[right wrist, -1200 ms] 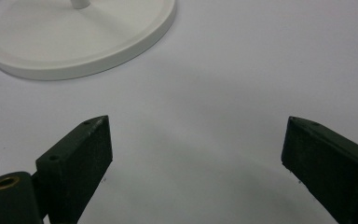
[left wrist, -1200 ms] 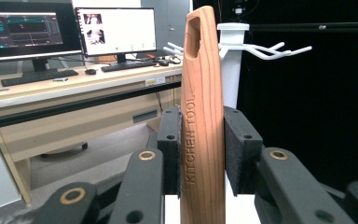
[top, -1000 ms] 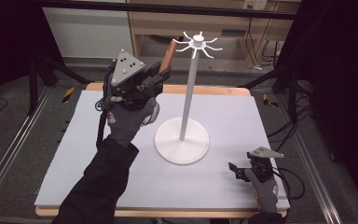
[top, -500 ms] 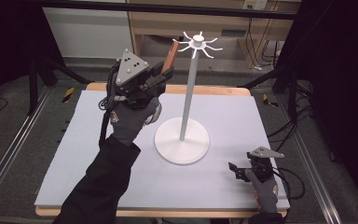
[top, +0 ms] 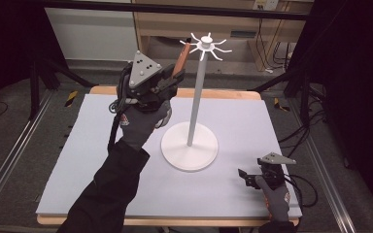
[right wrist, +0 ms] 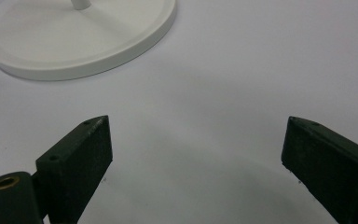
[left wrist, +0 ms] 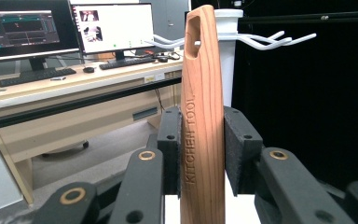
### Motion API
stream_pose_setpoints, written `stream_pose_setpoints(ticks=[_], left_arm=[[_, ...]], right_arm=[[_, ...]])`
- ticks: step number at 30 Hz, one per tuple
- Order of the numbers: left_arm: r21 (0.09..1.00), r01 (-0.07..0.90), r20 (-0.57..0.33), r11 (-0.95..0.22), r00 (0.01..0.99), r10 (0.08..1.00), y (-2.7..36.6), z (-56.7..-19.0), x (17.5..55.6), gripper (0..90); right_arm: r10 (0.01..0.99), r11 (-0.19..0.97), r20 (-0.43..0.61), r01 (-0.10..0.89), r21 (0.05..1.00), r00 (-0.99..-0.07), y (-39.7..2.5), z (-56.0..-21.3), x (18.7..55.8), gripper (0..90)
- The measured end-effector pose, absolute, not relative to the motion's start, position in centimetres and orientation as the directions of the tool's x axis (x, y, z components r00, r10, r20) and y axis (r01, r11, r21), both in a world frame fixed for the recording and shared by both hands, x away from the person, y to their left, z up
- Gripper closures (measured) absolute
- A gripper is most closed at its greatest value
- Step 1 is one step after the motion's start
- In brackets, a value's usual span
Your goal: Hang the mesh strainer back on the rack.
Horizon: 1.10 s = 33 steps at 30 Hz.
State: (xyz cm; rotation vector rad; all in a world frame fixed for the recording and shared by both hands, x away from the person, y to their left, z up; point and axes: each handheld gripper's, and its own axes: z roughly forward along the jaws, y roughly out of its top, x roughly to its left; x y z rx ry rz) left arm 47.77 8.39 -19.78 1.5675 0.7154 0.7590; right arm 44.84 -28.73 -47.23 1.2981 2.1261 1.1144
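- The wooden utensil handle (left wrist: 201,116) stands upright between my left jaws, the words KITCHEN TOOL running up its edge and a slotted hanging hole near its top end.
- My left gripper (left wrist: 200,154) is clamped on that handle, a pad pressed flat against each side, about midway along the part I can see.
- In the high view the handle (top: 180,61) sticks up and away from my left gripper (top: 167,83), tilted a little, its top end just beside the hooks.
- Straight ahead of my left jaws, behind the handle's top, sits the white hook stand (left wrist: 227,28); its curved hooks fan out to both sides, and the slot is level with them. I cannot tell whether the wood touches a hook.
- From above, the stand (top: 197,97) rises off a round base just to the right of my left hand (top: 143,121), which is lifted well above the table.
- My right gripper (right wrist: 196,158) is spread wide with nothing between the pads, low over the pale mat (right wrist: 223,93).
- The stand's round base (right wrist: 74,42) lies ahead and to the left of my right jaws, near but apart.
- In the high view my right gripper (top: 252,177) sits by the mat's near right corner, well apart from my left.
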Motion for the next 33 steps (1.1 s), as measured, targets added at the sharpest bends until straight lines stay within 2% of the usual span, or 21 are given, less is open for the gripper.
stream_pose_setpoints(ticks=[31,33], left_arm=[[0.990,0.052,0.071,-0.129,0.607,0.791,7.2,-20.6,48.8,69.6],[0.991,0.054,0.068,-0.127,0.610,0.789,7.2,-20.7,49.0,67.4]], right_arm=[[0.873,0.242,0.066,0.549,0.800,-0.482,-28.7,-47.2,44.8,9.0],[0.873,0.243,0.066,0.549,0.800,-0.483,-28.7,-47.2,44.8,9.0]])
